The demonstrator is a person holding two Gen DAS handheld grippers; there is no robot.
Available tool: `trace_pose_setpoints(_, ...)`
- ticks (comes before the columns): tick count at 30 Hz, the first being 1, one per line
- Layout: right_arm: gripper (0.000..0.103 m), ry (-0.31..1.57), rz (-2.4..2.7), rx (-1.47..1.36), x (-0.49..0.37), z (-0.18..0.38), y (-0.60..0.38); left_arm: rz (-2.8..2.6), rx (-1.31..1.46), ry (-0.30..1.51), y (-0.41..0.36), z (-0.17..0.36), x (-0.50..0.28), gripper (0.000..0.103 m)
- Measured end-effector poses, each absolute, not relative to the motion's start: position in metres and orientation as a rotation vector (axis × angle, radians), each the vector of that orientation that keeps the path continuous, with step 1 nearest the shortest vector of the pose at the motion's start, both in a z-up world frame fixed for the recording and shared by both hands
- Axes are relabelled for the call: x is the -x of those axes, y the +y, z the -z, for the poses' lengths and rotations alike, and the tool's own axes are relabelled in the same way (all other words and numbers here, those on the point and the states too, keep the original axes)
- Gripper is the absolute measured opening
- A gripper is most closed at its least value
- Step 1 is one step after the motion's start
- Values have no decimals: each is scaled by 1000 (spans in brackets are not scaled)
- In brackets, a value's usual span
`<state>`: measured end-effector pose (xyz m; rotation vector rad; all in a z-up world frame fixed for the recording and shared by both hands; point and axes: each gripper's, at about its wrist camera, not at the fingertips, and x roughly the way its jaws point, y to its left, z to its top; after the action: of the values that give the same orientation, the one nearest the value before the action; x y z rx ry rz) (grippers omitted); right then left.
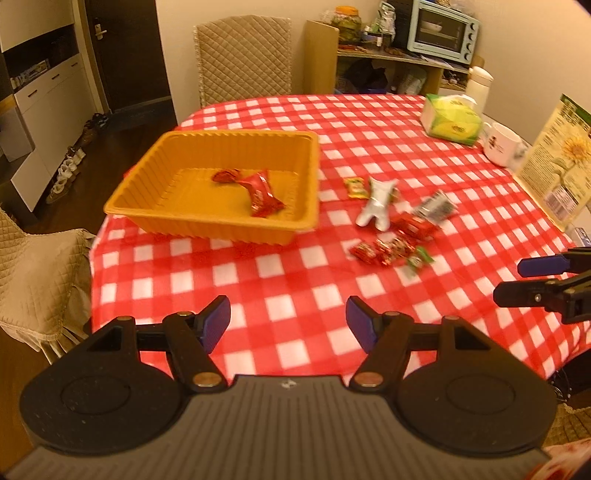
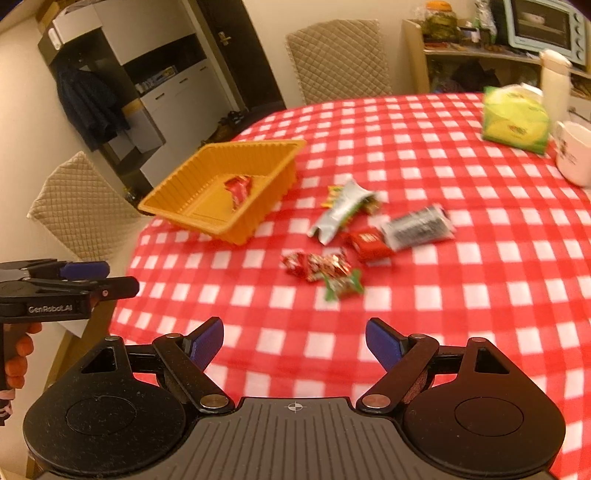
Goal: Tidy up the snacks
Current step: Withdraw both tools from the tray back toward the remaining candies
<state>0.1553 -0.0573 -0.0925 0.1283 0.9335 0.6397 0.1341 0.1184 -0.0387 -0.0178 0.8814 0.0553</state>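
An orange tray (image 1: 155,199) (image 2: 177,201) sits on the red checked tablecloth (image 1: 295,295) and holds two red snack packets (image 1: 258,192) (image 2: 238,188). To its right lies a loose cluster: a silver packet (image 1: 376,205) (image 2: 338,212), a grey packet (image 1: 436,208) (image 2: 417,227), a red packet (image 2: 369,243), small red candies (image 1: 384,251) (image 2: 317,266) and a green-ended candy (image 2: 341,286). My left gripper (image 1: 288,321) (image 2: 99,277) stands open over bare cloth near the table's front. My right gripper (image 2: 293,345) (image 1: 524,280) is open too, short of the candies, with nothing between its fingers.
At the far right stand a green tissue pack (image 1: 450,118) (image 2: 515,120), a white mug (image 1: 500,144) (image 2: 574,153), a white flask (image 1: 478,83) and a printed box (image 1: 561,158). Quilted chairs (image 1: 243,59) (image 2: 79,206) ring the table. A shelf with a toaster oven (image 1: 443,31) stands behind.
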Motion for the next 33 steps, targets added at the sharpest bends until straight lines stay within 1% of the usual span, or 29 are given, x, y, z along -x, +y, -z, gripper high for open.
trace_pose_setpoints(9, 84, 970, -551, -158, -146, 107, -103, 4, -9, 902, 79, 53, -130, 67)
trace_pose_setpoints(18, 84, 989, -466, -173, -141, 118, -127, 65, -28, 894, 52, 69, -137, 66)
trace_pose_setpoints(22, 84, 997, -433, -186, -142, 124, -133, 80, -29, 888, 47, 74, -142, 64)
trace_pose_setpoints(27, 84, 994, -393, -203, -145, 129, -136, 86, -45, 876, 43, 81, -151, 59)
trace_pose_setpoints(33, 84, 976, -380, -193, -150, 134, -129, 91, -43, 877, 44, 89, -163, 58)
